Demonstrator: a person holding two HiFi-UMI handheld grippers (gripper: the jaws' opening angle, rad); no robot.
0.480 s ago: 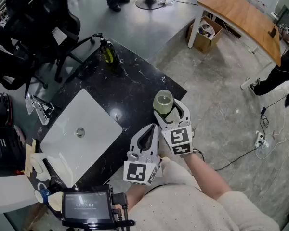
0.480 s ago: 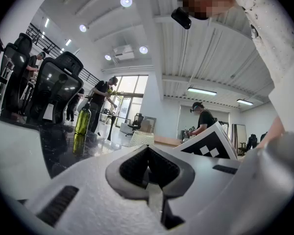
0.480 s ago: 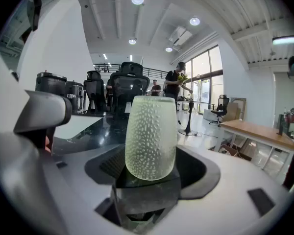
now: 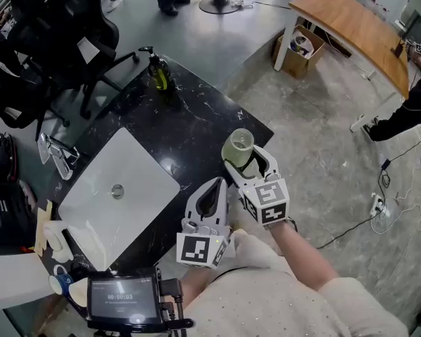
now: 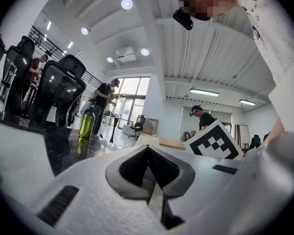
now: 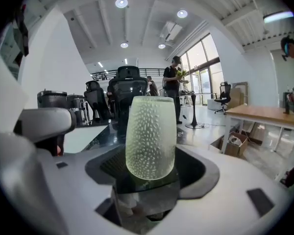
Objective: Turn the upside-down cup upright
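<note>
Now the right gripper [image 4: 244,157] is standing with jaws spread wide, not pinching. The cup [image 4: 238,146] is sitting between them, looking open end up. Backing straight out is safest, so no jaw bumps it. The left gripper [image 4: 214,192] is pressing its jaws together.

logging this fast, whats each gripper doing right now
left gripper: shut, empty
right gripper: open around the cup, pads not pressing

Left gripper [image 4: 217,186] level, jaws together — right gripper [image 4: 243,156] spread wide (tilted down).
</note>
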